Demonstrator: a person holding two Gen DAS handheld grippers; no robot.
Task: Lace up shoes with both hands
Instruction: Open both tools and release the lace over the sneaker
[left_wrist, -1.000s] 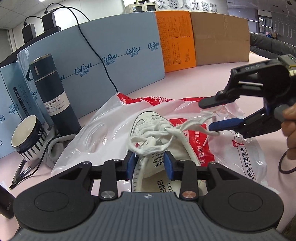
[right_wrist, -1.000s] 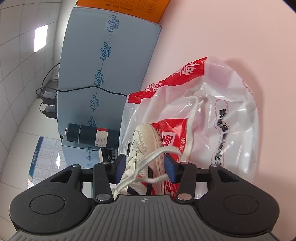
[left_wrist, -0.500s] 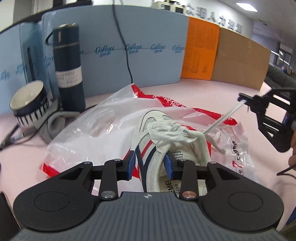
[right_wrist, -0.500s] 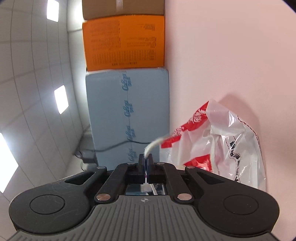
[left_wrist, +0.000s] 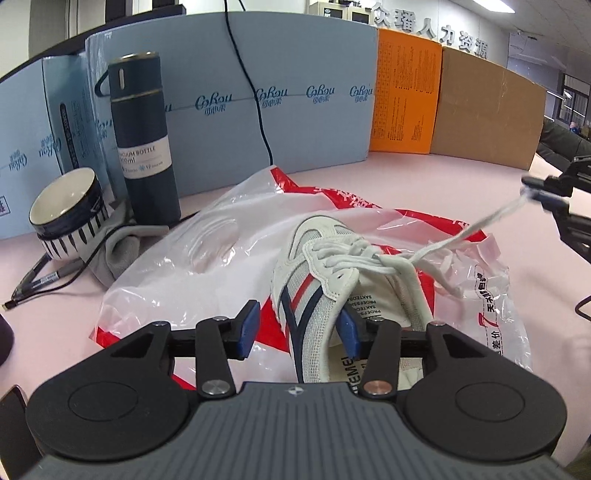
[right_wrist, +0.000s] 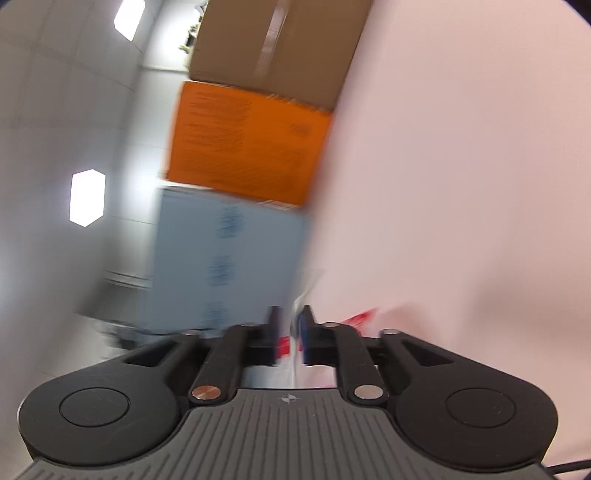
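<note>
A white sneaker with navy and red stripes lies on a red and clear plastic bag. My left gripper straddles the shoe's side wall at the collar. Its jaws are opening: the left pad stands clear of the shoe and the right pad sits inside the collar. A white lace stretches from the eyelets up to the right, ending between the tips of my right gripper. In the blurred right wrist view, the right gripper has its jaws opening, with the thin lace loose in the gap.
A dark vacuum bottle, a striped bowl, a grey cloth and a black cable stand at the left. Blue boxes, an orange box and a brown carton wall the back of the pink table.
The right gripper shut on the lace, drew it out and up to the right, and has now parted its jaws. The left jaws have widened at the shoe's collar.
</note>
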